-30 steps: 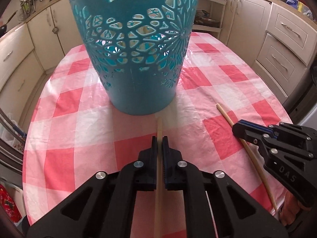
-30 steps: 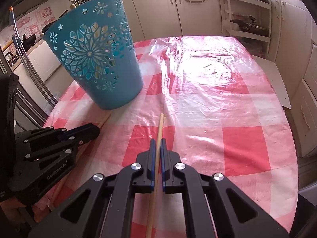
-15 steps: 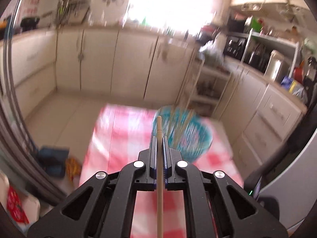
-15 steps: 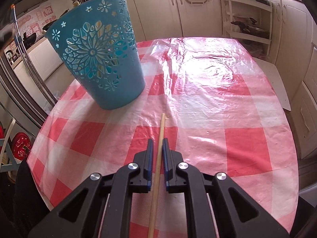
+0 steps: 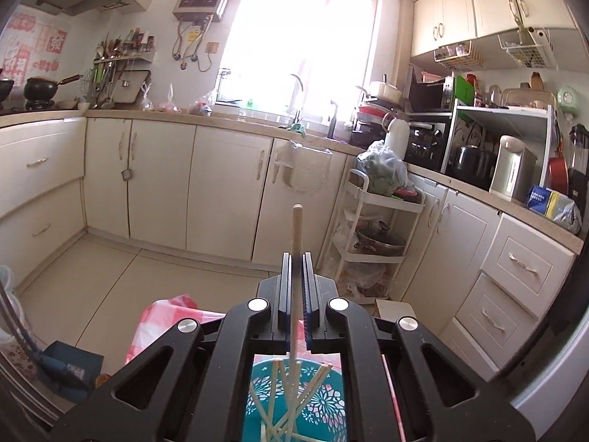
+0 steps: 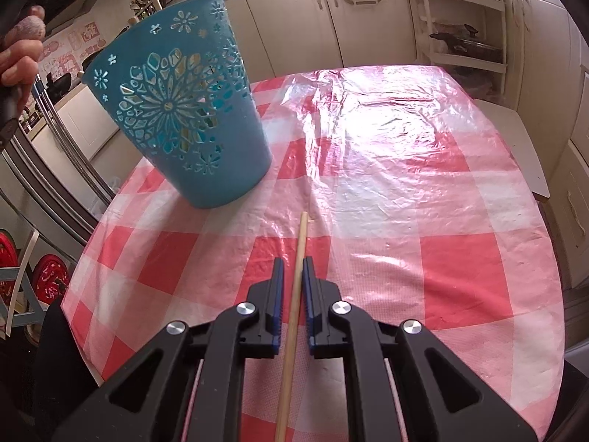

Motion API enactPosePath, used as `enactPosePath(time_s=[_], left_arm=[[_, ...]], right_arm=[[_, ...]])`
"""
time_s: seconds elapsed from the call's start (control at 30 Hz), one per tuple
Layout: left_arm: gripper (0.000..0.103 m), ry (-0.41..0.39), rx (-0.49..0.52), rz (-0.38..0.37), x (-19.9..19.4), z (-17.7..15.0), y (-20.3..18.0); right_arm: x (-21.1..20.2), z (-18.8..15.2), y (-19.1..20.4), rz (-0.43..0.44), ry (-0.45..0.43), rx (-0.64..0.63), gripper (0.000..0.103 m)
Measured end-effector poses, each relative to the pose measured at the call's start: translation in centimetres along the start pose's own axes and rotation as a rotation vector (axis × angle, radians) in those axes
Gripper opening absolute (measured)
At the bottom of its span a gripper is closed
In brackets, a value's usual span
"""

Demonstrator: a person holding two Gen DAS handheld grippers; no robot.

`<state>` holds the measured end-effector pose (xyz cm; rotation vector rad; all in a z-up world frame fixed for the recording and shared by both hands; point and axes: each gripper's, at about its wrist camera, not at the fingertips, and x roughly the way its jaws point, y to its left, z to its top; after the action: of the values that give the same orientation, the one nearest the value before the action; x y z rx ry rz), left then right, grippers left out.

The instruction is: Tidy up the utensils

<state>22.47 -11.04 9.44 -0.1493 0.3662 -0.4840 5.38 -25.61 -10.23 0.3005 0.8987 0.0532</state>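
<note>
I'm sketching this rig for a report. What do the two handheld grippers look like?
Both match: the left gripper and right gripper are matte black plastic with triangular cut-outs in the arms, round silver bolt heads at the joints, and two narrow black fingers lined with ribbed blue pads. No cables or sleeves show.

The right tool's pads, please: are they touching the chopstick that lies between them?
Apart. In the right wrist view the right tool straddles the chopstick on the tablecloth, with a visible gap on each side.

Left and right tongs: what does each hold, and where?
Left tongs clamp a chopstick near its upper end. Right tongs hold nothing: their jaws have just been opening, a second chopstick loose between them.
</note>
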Motion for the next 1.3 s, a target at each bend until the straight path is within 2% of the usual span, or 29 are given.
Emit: enactPosePath(time_s=[0.3, 0.47, 0.53, 0.6, 0.67, 1.0, 1.23, 1.3], left_arm=[[0.005, 0.065, 0.048, -0.001, 1.1, -2.5, -0.7], [0.007, 0.098, 0.078, 0.040, -0.6, -4.0, 0.1], [0.015, 0.102, 0.100, 0.067, -1.5, -4.4, 0.2], [0.039, 0.097, 0.124, 0.106, -2.7, -4.9, 0.3], [0.052, 0.082, 0.144, 0.142, -4.0, -5.1, 0.4], [0.073, 0.101, 0.222, 0.230, -7.8, -6.3, 1.8], [0.082, 0.114, 0.234, 0.262, -9.1, -7.1, 3.0], [0.084, 0.121, 0.229, 0.266, -9.2, -7.3, 3.2]], right_arm=[[0.1, 0.2, -0.3, 0.020, 0.006, 0.017, 0.011], [0.1, 0.1, -0.2, 0.012, 0.005, 0.006, 0.011], [0.1, 0.1, -0.1, 0.004, 0.003, -0.001, 0.011], [0.1, 0.0, 0.1, -0.005, 0.000, -0.011, 0.011], [0.1, 0.0, 0.3, -0.016, -0.004, -0.023, 0.011], [0.4, -0.3, 1.7, -0.094, -0.026, -0.097, 0.011], [0.7, -0.7, 3.1, -0.183, -0.039, -0.190, 0.011], [0.6, -0.8, 3.1, -0.185, -0.041, -0.194, 0.011]])
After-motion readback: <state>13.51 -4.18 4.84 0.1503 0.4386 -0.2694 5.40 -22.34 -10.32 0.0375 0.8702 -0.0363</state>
